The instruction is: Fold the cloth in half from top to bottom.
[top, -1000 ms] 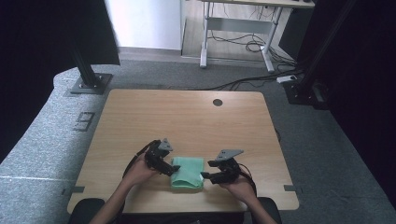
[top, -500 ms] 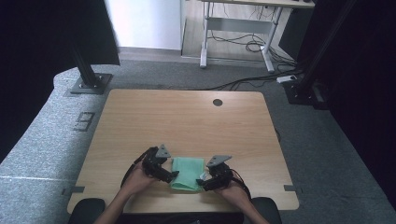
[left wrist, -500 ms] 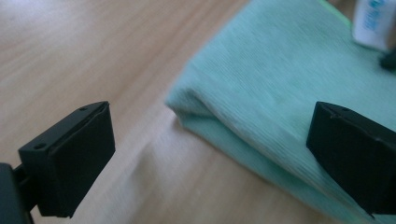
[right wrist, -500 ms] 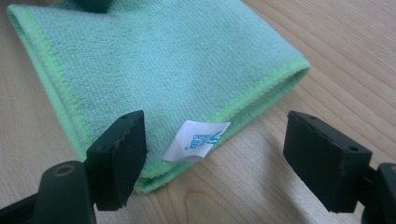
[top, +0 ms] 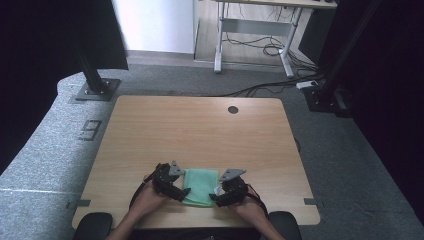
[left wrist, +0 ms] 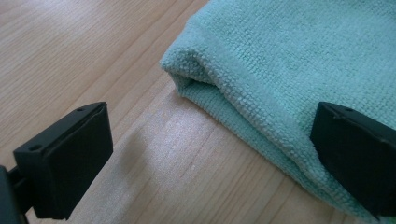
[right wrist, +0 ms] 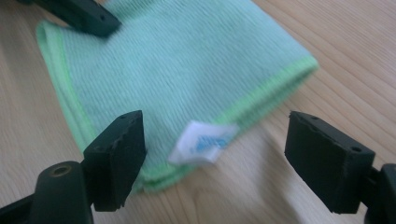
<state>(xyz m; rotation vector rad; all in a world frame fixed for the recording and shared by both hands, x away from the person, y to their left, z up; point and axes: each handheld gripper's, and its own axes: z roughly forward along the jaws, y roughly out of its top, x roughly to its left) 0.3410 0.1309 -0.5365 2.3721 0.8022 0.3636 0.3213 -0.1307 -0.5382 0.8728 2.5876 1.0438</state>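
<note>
At the near edge of the tabletop (top: 150, 130) my two hands come in side by side, each carrying a gripper. My left gripper (top: 179, 192) sits against the left side of the folded green cloth (top: 201, 186), and my right gripper (top: 216, 199) sits against its right side, so the cloth lies between them.

Seen along my left gripper (left wrist: 210, 154), the fingers (left wrist: 70, 158) stand wide apart and grip nothing. One is over bare wood and the other lies at the cloth's (left wrist: 299, 60) folded edge, where the layers gape a little at the corner.

Seen along my right gripper (right wrist: 210, 158), the fingers (right wrist: 119, 154) have just been opening and now stand wide. The cloth's (right wrist: 177, 65) near corner, with its white label (right wrist: 203, 142), lies on the wood between them, and neither pad presses it. I see the bright green hem running along the cloth's edges, and across it a finger of my other gripper at its far corner.

There is no container on the tabletop; the cloth lies flat on the wood itself, close to the near edge and about midway along it.

Beyond the cloth the tabletop runs on as open wood to its far edge, where a small round hole (top: 232, 109) sits. The left and right edges are well apart from my hands. Past the tabletop lies grey carpet (top: 345, 165), a black stand base (top: 95, 90) at far left, and cables (top: 265, 50) under another desk.
</note>
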